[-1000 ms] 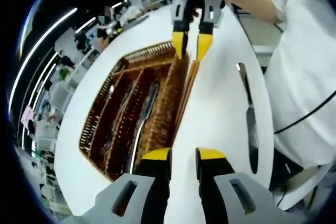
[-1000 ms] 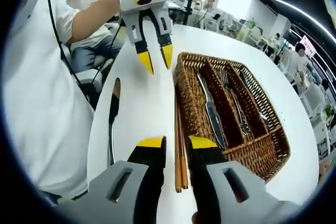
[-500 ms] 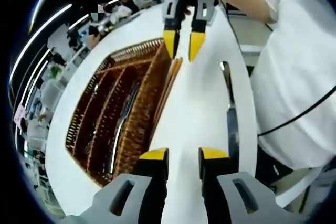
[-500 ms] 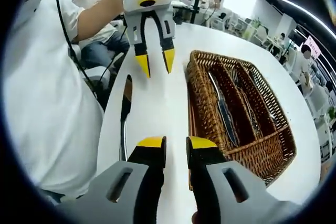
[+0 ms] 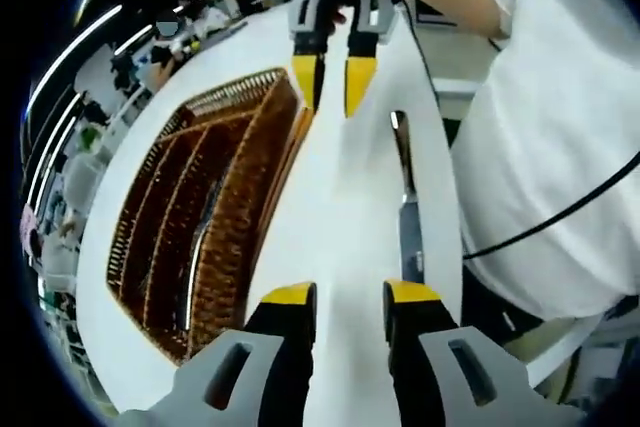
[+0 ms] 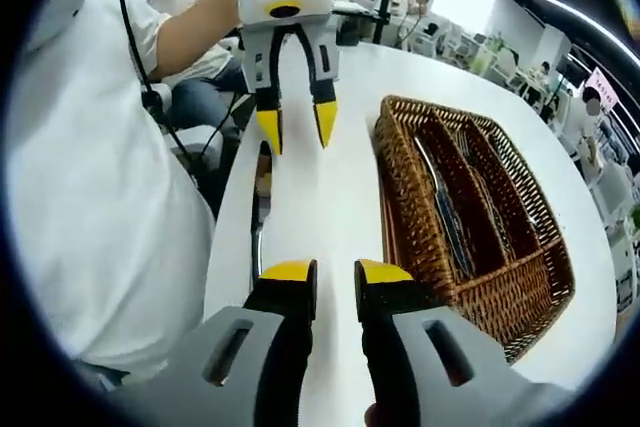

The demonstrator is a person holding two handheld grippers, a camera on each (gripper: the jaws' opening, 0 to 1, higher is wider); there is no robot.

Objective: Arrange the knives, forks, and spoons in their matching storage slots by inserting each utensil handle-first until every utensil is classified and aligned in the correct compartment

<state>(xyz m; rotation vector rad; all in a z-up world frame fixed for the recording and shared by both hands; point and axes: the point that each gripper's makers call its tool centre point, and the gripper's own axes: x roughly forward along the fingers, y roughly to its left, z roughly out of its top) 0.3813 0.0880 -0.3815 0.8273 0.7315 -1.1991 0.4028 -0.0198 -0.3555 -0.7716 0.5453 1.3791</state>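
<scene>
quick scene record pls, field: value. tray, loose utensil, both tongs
tray: wicker cutlery tray on white table, utensils lying in its slots
loose utensil: knife flat on the table, outside the tray, on the person's side
left tongs: open, holding nothing
right tongs: open, holding nothing
chopsticks: on the table along the tray's outer wall

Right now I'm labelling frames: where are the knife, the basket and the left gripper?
knife [image 5: 410,232], left gripper view, on its handle.
basket [image 6: 400,162], right gripper view, on its near wall.
left gripper [image 6: 297,127], right gripper view, between its fingertips.
</scene>
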